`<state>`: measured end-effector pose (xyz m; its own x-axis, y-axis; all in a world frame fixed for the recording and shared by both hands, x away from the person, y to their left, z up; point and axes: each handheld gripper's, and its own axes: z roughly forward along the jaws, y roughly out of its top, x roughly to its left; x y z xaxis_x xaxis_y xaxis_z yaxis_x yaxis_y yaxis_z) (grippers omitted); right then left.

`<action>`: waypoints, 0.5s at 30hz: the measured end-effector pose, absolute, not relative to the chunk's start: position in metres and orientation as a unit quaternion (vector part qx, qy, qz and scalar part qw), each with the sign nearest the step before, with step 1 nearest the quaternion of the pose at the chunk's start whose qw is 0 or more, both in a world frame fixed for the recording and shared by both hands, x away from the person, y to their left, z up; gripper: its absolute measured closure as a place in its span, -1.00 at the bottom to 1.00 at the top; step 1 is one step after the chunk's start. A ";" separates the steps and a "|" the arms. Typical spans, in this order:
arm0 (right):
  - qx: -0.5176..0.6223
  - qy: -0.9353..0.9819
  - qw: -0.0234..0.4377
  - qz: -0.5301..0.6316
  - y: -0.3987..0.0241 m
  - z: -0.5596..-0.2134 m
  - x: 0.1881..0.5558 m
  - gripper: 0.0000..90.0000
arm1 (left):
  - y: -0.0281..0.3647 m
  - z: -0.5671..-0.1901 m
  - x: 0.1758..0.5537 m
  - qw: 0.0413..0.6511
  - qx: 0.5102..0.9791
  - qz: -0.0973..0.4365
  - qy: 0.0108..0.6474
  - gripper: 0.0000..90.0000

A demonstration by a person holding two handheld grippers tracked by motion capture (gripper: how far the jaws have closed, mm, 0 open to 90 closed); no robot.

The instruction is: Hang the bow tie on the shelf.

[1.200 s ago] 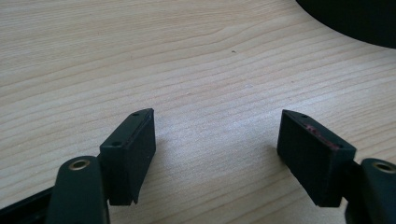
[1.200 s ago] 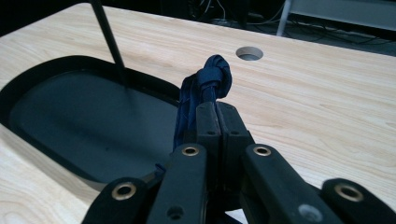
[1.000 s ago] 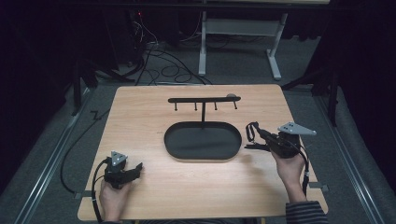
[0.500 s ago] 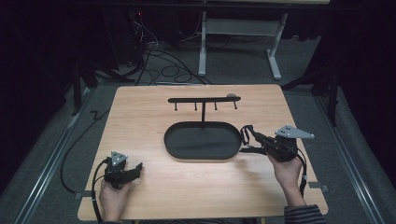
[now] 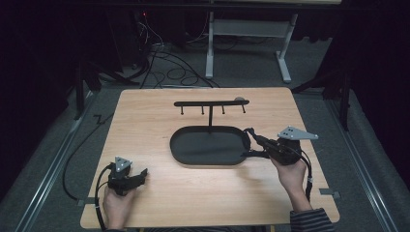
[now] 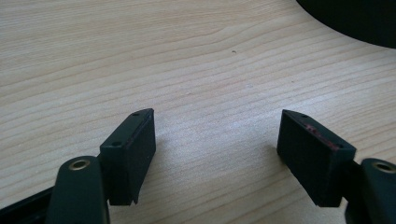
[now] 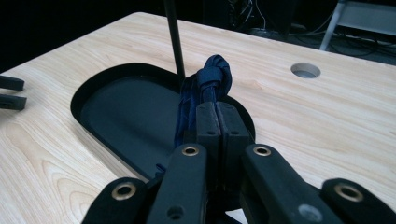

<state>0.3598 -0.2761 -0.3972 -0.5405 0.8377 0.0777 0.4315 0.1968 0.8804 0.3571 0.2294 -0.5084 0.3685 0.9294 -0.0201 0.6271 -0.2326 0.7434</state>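
Observation:
A black stand has an oval tray base (image 5: 193, 150), a thin upright post (image 5: 210, 118) and a crossbar with several small hooks (image 5: 211, 103). My right gripper (image 5: 252, 140) is at the tray's right end, pointing left. It is shut on a dark blue knotted cord (image 7: 214, 74), and the knot sticks out past the jaw tips over the tray (image 7: 126, 107), close to the post (image 7: 175, 37). My left gripper (image 5: 141, 175) rests on the wooden table near the front left. In the left gripper view it (image 6: 217, 135) is open, with bare wood between the pads.
The wooden table (image 5: 145, 121) has a round cable hole (image 7: 305, 70) behind the stand. The left gripper's jaws (image 7: 9, 93) show at the far left edge of the right gripper view. Beyond the table lie floor cables (image 5: 164, 58) and a white desk frame (image 5: 246, 29).
My right gripper has shifted slightly left and down toward the tray's right end, carrying the cord with it. The left gripper has stayed put.

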 end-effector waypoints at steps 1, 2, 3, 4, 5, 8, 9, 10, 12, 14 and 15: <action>0.427 0.742 0.217 0.468 -0.276 -0.397 0.360 1.00 | 0.229 -0.508 0.357 0.342 0.753 0.221 0.517 -0.37; 0.425 0.744 0.217 0.467 -0.275 -0.397 0.360 1.00 | 0.229 -0.508 0.357 0.342 0.753 0.221 0.517 -0.37; 0.422 0.746 0.216 0.467 -0.274 -0.396 0.361 1.00 | 0.229 -0.508 0.357 0.342 0.753 0.221 0.517 -0.37; 0.421 0.748 0.212 0.467 -0.272 -0.395 0.363 1.00 | 0.229 -0.508 0.357 0.342 0.753 0.221 0.517 -0.37; 0.421 0.748 0.212 0.467 -0.272 -0.395 0.363 1.00 | 0.229 -0.508 0.357 0.342 0.753 0.221 0.517 -0.37; 0.416 0.750 0.212 0.469 -0.269 -0.393 0.364 1.00 | 0.229 -0.508 0.357 0.342 0.753 0.221 0.517 -0.37; 0.413 0.749 0.214 0.471 -0.268 -0.392 0.364 1.00 | 0.229 -0.508 0.357 0.342 0.753 0.221 0.517 -0.37; 0.413 0.749 0.214 0.471 -0.268 -0.392 0.364 1.00 | 0.229 -0.508 0.357 0.342 0.753 0.221 0.517 -0.37; 0.410 0.749 0.216 0.473 -0.266 -0.389 0.365 1.00 | 0.229 -0.508 0.357 0.342 0.753 0.221 0.517 -0.37; 0.409 0.749 0.217 0.474 -0.266 -0.388 0.366 1.00 | 0.229 -0.508 0.357 0.342 0.753 0.221 0.517 -0.37; 0.408 0.749 0.217 0.475 -0.265 -0.387 0.367 1.00 | 0.229 -0.508 0.357 0.342 0.753 0.221 0.517 -0.37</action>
<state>0.3668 -0.2654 -0.3866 -0.5732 0.8171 0.0619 0.4041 0.2161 0.8888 0.3571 0.2294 -0.5084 0.3685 0.9294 -0.0202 0.6271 -0.2325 0.7434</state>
